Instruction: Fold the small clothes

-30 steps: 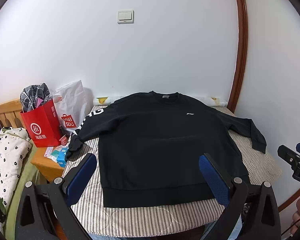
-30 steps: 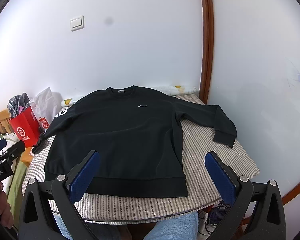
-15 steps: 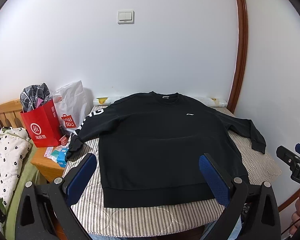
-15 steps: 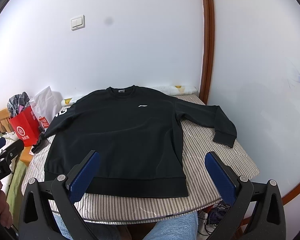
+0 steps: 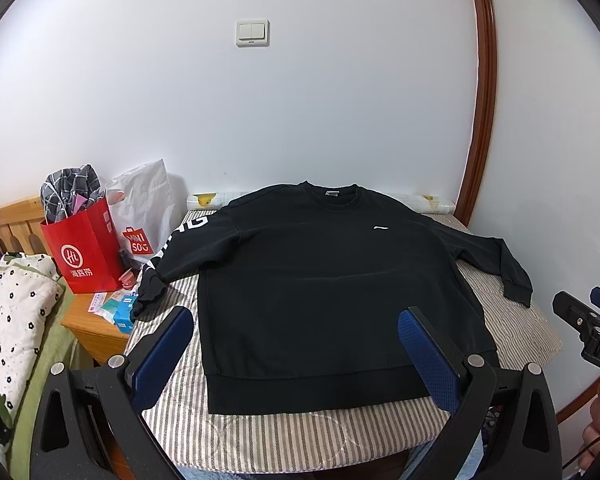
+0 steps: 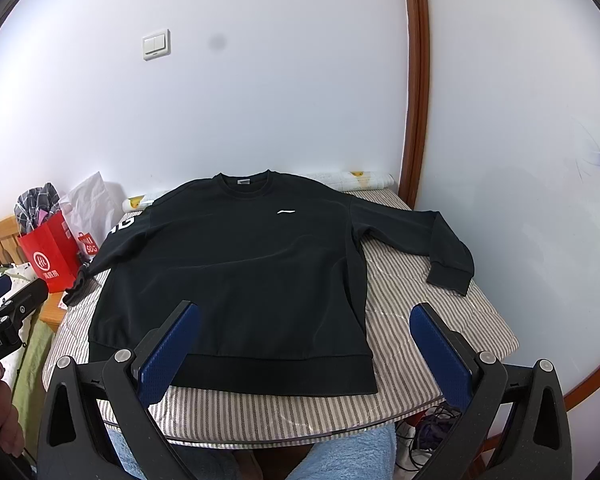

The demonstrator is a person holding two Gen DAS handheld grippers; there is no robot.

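Far left, beside the table: a white quilt with black flowers, then a wooden nightstand carrying a red paper bag stuffed with plaid cloth, and a white shopping bag leaning on the wall behind it. Small packets lie on the nightstand top; I cannot read them.

The striped cover lies over the table, reaching its near edge.

My left gripper is held above the near edge of the table, its blue pads spread wide with nothing between them. Through the gap I see the hem of the black sweatshirt.

The sweatshirt lies flat, face up, in the middle of the cover, collar toward the wall and hem toward me. Its left-side sleeve, printed with white letters, runs off the table edge toward the nightstand; the other sleeve angles outward, its cuff resting on the cover. A small white logo shows on the chest. No fold is made yet.

My right gripper is held over the sweatshirt's right hem corner, pads likewise wide apart and holding nothing, clear of the cloth.

Right of that: the wooden door frame against the white wall.
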